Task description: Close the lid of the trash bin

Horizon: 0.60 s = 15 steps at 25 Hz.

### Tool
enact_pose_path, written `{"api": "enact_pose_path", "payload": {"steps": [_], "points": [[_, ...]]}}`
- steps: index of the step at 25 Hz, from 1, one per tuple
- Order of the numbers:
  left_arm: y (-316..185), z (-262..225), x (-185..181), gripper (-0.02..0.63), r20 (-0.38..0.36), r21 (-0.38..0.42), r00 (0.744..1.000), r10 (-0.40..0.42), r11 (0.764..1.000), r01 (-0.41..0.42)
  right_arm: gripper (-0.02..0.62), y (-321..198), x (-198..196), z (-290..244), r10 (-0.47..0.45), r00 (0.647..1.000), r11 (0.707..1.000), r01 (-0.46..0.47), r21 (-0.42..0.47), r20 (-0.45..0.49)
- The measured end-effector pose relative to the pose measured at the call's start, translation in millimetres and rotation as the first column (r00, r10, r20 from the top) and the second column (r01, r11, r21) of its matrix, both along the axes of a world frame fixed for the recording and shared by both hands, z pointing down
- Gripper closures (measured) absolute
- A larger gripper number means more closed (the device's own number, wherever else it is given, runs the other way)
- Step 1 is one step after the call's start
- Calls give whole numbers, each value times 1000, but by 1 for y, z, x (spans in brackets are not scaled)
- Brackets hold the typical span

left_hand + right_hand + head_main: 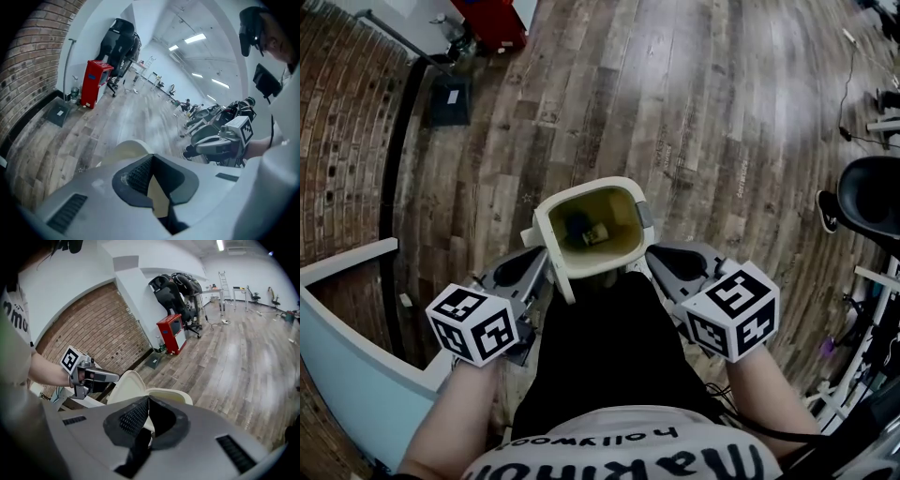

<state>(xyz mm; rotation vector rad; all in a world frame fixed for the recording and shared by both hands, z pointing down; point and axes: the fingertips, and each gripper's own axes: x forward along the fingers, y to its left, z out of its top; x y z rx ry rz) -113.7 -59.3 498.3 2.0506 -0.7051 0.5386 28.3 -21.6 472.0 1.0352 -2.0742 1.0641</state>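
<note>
A cream trash bin (630,204) stands open on the wood floor right in front of me, with some small rubbish at its bottom. Its lid (551,261) is swung up on the near left side of the rim. My left gripper (540,260) is just left of the lid and my right gripper (654,255) is just right of the bin; both are shut with nothing held. In the left gripper view the lid (127,149) rises just beyond the jaw tips. The right gripper view shows the lid (125,384) and the bin rim (172,394) behind its closed tips.
A brick wall (337,122) runs along the left, with a dark floor plate (450,98) and a red cabinet (492,21) at its far end. A pale table edge (356,375) is at near left. A black chair (872,192) and white frames stand at right.
</note>
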Motion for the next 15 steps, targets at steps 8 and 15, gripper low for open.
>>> {"api": "enact_pose_path", "payload": {"steps": [8,15], "points": [[-3,22,60,598,-28,-41,994,110,993,-111,586,19,42,12,94,996,995,-94,-22,-10],[-8,44,95,598,-22,-86,985,173,981,-174,586,37,87,24,193,981,980,-194,-51,-31]]}}
